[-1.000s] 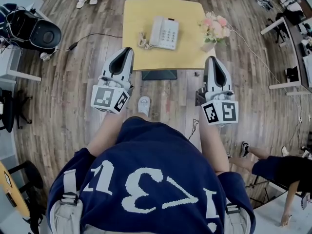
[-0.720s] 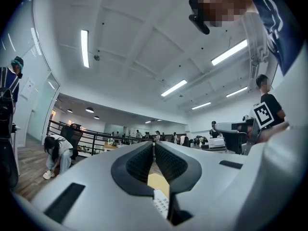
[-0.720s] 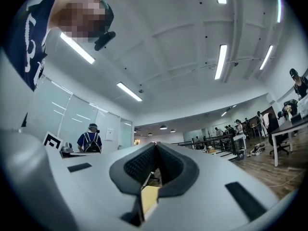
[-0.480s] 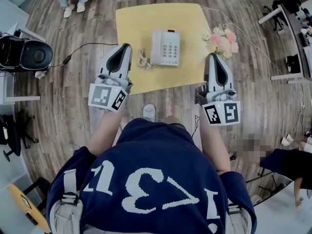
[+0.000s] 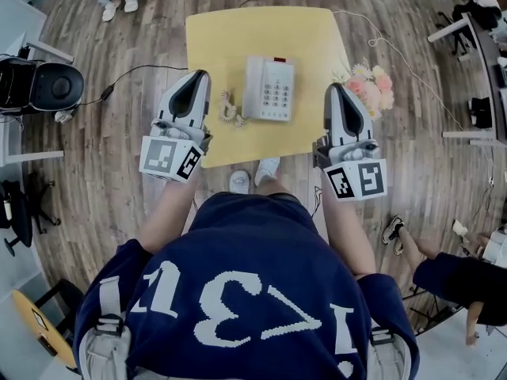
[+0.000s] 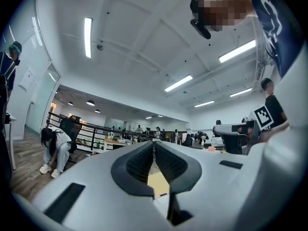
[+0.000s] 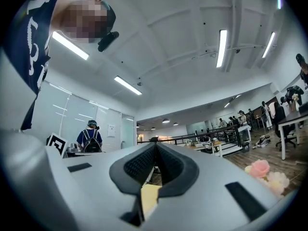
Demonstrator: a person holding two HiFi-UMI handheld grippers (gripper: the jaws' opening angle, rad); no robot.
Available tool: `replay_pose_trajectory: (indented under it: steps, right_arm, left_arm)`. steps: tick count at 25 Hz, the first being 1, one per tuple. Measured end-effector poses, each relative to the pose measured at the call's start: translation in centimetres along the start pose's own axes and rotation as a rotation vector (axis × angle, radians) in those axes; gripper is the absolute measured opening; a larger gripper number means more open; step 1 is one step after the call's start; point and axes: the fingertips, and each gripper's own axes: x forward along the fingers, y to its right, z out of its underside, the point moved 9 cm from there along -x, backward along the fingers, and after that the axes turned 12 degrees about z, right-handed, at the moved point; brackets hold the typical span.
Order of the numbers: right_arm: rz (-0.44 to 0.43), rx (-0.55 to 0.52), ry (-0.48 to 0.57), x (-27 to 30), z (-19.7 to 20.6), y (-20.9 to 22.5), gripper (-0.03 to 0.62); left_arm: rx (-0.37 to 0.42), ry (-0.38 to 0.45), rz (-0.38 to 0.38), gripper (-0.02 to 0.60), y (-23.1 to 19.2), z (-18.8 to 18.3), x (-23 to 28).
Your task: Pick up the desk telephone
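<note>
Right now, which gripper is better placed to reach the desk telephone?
Probably the left gripper: the telephone has its handset on that side, with only the coiled cord between. The right gripper is about as near, but the flowers crowd it. Both sets of jaws are shut.

The light is bright, even and white, and comes from overhead. Long ceiling light strips (image 6: pixel 87 37) burn out to pure white in both gripper views. In the head view the yellow table (image 5: pixel 230 38) is evenly lit, the wooden floor (image 5: pixel 119 172) has a dull sheen, and shadows are faint and soft-edged. Every view bulges like a fisheye, and the gripper views darken at their corners. The left gripper (image 6: pixel 153 146) and right gripper (image 7: pixel 155 147) blur close to the lens.
</note>
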Motion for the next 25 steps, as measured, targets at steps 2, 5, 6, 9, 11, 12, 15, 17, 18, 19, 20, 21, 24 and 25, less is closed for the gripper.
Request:
replay_pose_trajectory:
  steps: [2, 5, 6, 9, 11, 12, 15, 17, 18, 19, 20, 21, 24, 25]
  right_arm:
    - [-0.024, 0.008, 0.013, 1.8, -0.1, 0.8, 0.027]
    - [-0.069, 0.006, 0.027, 4.5, -0.4, 1.8, 0.026]
    - [-0.084, 0.010, 0.026, 5.3, -0.4, 2.1, 0.026]
    - [-0.134, 0.035, 0.015, 7.5, -0.4, 2.6, 0.028]
    - [-0.173, 0.043, 0.006, 8.6, -0.1, 2.6, 0.028]
    - [-0.187, 0.049, 0.000, 9.1, 0.1, 2.7, 0.028]
    - [-0.201, 0.074, -0.026, 10.1, 1.2, 3.1, 0.028]
    - [-0.203, 0.074, -0.058, 10.5, 2.4, 3.3, 0.028]
    - [-0.202, 0.066, -0.074, 10.7, 3.0, 3.3, 0.028]
    - [-0.196, 0.060, -0.089, 10.8, 3.5, 3.3, 0.028]
    - [-0.184, 0.056, -0.104, 10.8, 3.9, 3.3, 0.028]
    - [-0.168, 0.056, -0.119, 10.8, 4.3, 3.3, 0.028]
    - [-0.126, 0.050, -0.166, 10.7, 5.6, 3.2, 0.028]
    - [-0.114, 0.045, -0.182, 10.7, 6.2, 3.1, 0.028]
  left_arm:
    - [0.010, 0.010, -0.022, 0.026, -0.5, -0.2, 1.1]
    - [0.037, 0.029, -0.054, 0.026, -1.2, -0.7, 2.9]
    - [0.042, 0.034, -0.067, 0.026, -1.4, -0.9, 3.4]
    - [0.056, 0.027, -0.099, 0.026, -1.5, -0.6, 4.9]
    - [0.049, 0.009, -0.131, 0.026, -1.5, 0.0, 5.6]
    - [0.043, 0.003, -0.146, 0.026, -1.5, 0.3, 5.9]
    - [0.029, -0.011, -0.162, 0.026, -1.5, 1.1, 6.9]
    - [0.021, -0.023, -0.156, 0.026, -1.5, 1.7, 7.5]
    - [0.015, -0.028, -0.150, 0.027, -1.7, 2.1, 7.8]
    - [0.007, -0.031, -0.142, 0.026, -1.9, 2.4, 8.1]
    - [-0.003, -0.035, -0.130, 0.027, -2.1, 2.7, 8.4]
    - [-0.014, -0.040, -0.115, 0.027, -2.4, 3.0, 8.8]
    - [-0.044, -0.066, -0.061, 0.027, -3.1, 4.2, 9.8]
    - [-0.055, -0.077, -0.044, 0.028, -3.4, 4.8, 9.9]
